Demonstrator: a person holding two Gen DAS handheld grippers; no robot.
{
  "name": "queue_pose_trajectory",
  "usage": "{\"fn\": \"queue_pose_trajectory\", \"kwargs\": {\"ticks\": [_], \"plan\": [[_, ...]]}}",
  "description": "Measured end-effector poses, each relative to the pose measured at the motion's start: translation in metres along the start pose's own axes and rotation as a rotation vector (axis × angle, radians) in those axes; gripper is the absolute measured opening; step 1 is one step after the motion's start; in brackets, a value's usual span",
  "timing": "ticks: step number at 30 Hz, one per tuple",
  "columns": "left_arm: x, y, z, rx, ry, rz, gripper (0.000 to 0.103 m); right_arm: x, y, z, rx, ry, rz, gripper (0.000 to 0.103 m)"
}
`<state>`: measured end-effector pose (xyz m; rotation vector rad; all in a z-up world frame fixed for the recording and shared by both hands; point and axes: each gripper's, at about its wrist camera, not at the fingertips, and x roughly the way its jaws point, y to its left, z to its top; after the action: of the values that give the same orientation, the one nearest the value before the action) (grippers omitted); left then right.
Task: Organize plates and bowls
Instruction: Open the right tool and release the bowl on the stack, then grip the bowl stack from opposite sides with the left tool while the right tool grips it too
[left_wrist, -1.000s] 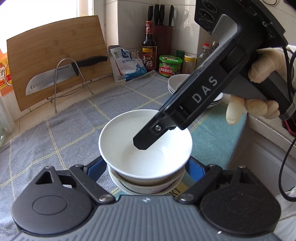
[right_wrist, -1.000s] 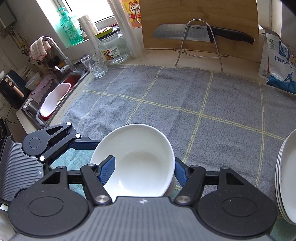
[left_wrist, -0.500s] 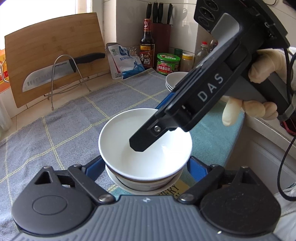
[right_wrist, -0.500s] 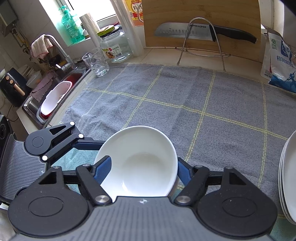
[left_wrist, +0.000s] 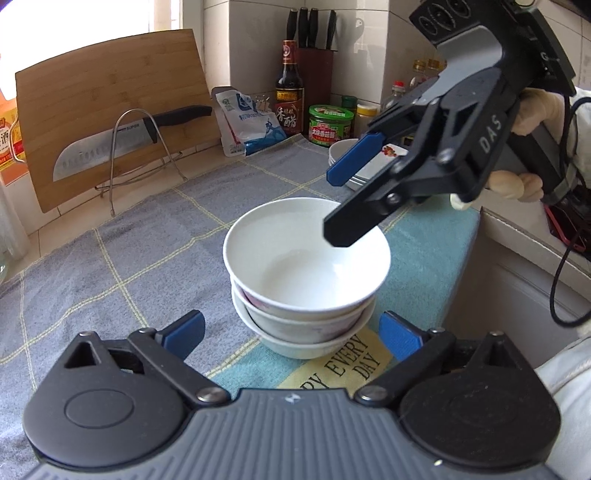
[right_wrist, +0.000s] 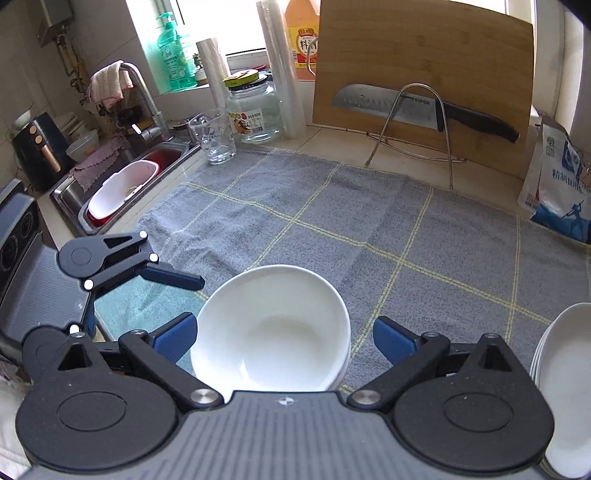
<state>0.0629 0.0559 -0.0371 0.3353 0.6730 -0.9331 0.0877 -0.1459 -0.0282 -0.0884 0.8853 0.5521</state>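
Note:
A stack of three white bowls (left_wrist: 306, 273) stands on the towel near the counter's front edge. It also shows in the right wrist view (right_wrist: 271, 334). My left gripper (left_wrist: 291, 332) is open, its blue pads apart on either side of the stack's base and clear of it. My right gripper (right_wrist: 282, 338) is open above the top bowl, and shows from the side in the left wrist view (left_wrist: 338, 206). A stack of white plates (right_wrist: 565, 384) lies at the right, also visible behind the right gripper (left_wrist: 343, 155).
A grey checked towel (right_wrist: 369, 229) covers the counter. A cutting board (right_wrist: 424, 74) with a knife (right_wrist: 417, 107) on a wire stand is at the back. A sink (right_wrist: 122, 184), glass (right_wrist: 212, 138) and jar (right_wrist: 253, 109) are at the left. Bottles, a knife block and a salt bag (left_wrist: 247, 122) stand at the far right.
Both grippers opened and let go of the bowls. The left gripper drew back from the stack, and the right gripper lifted up and away to the right of the top bowl.

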Motion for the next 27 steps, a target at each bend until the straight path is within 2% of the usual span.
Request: {"fn": "queue_pose_trajectory", "kwargs": {"ticks": [6, 10, 15, 20, 24, 27], "plan": [[0.007, 0.003, -0.009, 0.014, 0.023, -0.032, 0.101, -0.008, 0.007, -0.018, -0.053, 0.028, -0.055, 0.103], [0.015, 0.0, -0.015, 0.029, 0.047, -0.017, 0.101, -0.007, 0.013, -0.033, -0.127, 0.067, -0.074, 0.103], [0.029, -0.004, -0.02, 0.016, 0.094, 0.036, 0.1, 0.009, 0.015, -0.053, -0.282, 0.127, -0.107, 0.103], [0.04, -0.011, -0.018, -0.026, 0.16, 0.093, 0.1, 0.028, 0.007, -0.066, -0.383, 0.139, -0.06, 0.103], [0.046, -0.021, -0.014, -0.035, 0.2, 0.157, 0.1, 0.04, -0.003, -0.07, -0.41, 0.141, 0.003, 0.103], [0.051, -0.024, -0.016, -0.064, 0.234, 0.178, 0.1, 0.049, -0.008, -0.073, -0.441, 0.147, 0.024, 0.103]]}}
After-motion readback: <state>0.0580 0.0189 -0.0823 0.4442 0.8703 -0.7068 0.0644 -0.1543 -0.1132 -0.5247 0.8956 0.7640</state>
